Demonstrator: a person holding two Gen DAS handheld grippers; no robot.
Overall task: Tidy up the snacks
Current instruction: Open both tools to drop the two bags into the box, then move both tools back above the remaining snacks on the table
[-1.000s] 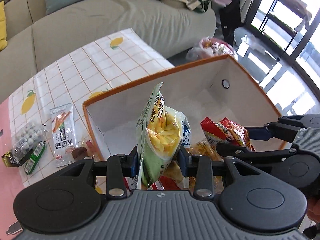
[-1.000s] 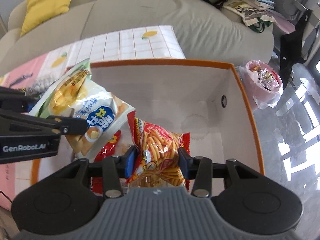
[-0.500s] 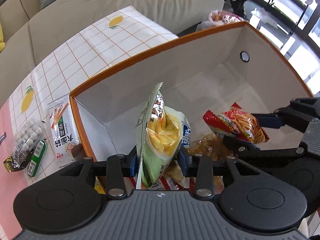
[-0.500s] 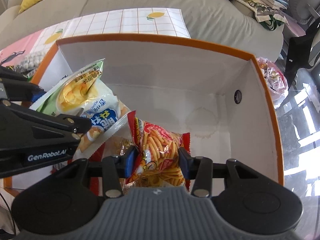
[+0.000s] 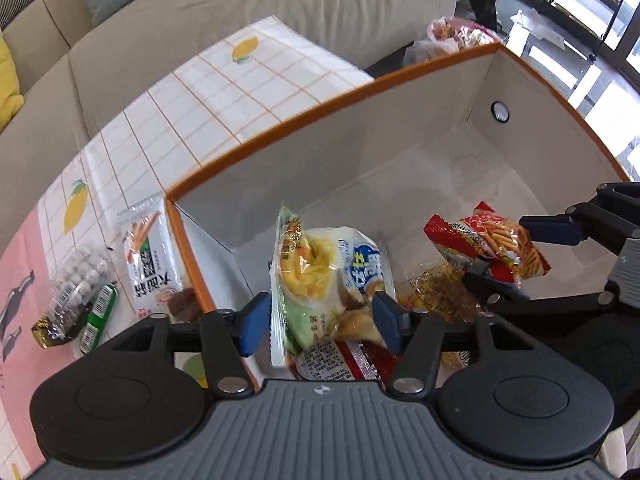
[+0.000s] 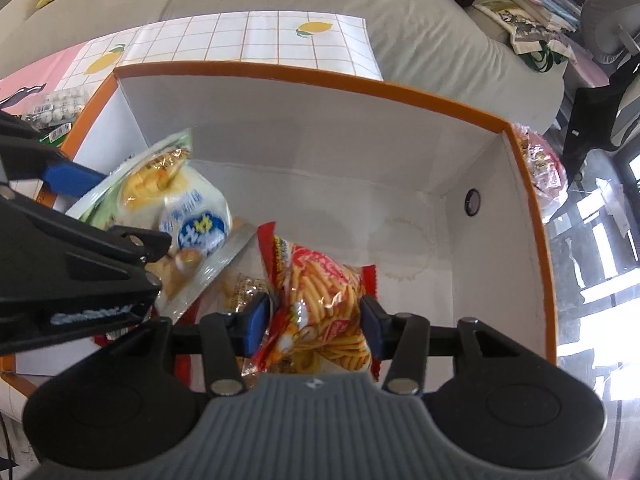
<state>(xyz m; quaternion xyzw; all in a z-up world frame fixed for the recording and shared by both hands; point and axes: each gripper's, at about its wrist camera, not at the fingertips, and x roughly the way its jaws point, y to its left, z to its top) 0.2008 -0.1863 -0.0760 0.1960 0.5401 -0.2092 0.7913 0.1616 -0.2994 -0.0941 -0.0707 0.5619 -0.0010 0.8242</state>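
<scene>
Two grippers: the left gripper (image 5: 320, 320) and the right gripper (image 6: 316, 322), each with two blue-padded fingers. One orange-rimmed box (image 5: 328, 100) with white inner walls. Four snack packets visible inside the box: one green-and-white chip bag (image 5: 320, 276), one red stick-snack bag (image 6: 320, 300), one clear yellow-crumb packet (image 5: 436, 292) and one red-and-white packet (image 5: 336, 360) lying underneath. Three items outside the box on the tablecloth (image 5: 224, 96): one white stick-snack packet (image 5: 146, 252), one clear pack of white balls (image 5: 74, 292) and one green packet (image 5: 98, 318). Three lemon prints (image 5: 244, 49) on the cloth in the left wrist view.
</scene>
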